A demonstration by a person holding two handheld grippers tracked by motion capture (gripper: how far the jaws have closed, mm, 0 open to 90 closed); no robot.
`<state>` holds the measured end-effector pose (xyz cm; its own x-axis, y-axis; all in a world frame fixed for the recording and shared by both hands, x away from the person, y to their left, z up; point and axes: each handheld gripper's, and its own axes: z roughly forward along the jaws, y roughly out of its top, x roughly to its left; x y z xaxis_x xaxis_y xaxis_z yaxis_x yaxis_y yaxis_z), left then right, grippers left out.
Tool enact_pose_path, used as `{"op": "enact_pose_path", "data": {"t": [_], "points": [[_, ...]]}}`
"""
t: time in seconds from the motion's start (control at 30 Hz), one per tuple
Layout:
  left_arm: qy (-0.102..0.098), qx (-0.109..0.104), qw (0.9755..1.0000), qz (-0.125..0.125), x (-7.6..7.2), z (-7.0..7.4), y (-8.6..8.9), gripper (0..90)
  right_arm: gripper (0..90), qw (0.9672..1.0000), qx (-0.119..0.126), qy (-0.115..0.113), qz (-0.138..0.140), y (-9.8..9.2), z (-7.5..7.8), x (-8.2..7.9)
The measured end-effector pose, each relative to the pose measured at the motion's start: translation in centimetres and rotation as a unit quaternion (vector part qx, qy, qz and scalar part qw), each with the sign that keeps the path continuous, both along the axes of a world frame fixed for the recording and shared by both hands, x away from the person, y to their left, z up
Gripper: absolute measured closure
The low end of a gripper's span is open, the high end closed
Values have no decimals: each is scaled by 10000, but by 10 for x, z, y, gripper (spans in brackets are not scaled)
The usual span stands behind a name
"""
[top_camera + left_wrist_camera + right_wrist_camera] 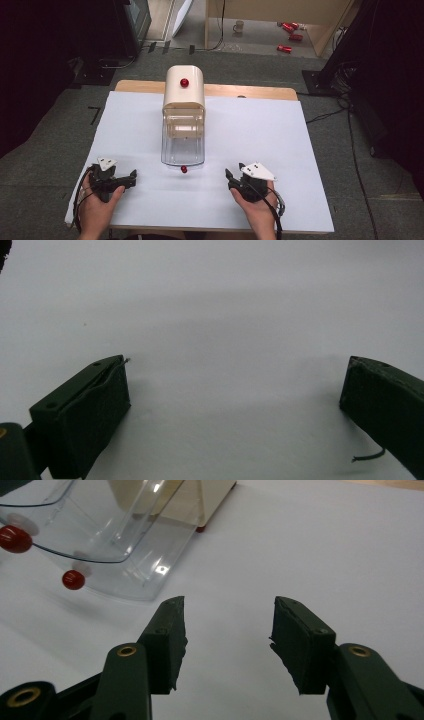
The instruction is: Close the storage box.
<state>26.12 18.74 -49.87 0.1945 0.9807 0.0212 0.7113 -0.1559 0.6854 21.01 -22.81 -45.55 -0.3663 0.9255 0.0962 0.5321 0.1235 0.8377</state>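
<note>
A cream box-shaped appliance with a red button on top stands at the middle back of the white sheet. Its clear plastic drawer is pulled out toward me and has a small red knob at its front. My left gripper rests at the near left, jaws pointing right. In the left gripper view it is wide open over bare sheet. My right gripper sits right of the drawer front. In the right gripper view it is open with nothing between its jaws, the drawer and knob ahead to its left.
The sheet covers a wooden table whose far edge shows behind the appliance. On the floor beyond lie red cans and a mug. Cables run along the floor at the right.
</note>
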Motion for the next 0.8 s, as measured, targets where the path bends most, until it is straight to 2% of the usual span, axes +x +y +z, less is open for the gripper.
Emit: {"op": "enact_pose_path", "data": {"t": [0.5,0.8], "points": [[0,-2,10000,1,0,0,0,0,576,9988,208,23,447,34,3,1],[0,-3,10000,2,0,0,0,0,593,9978,210,15,624,50,3,1]]}}
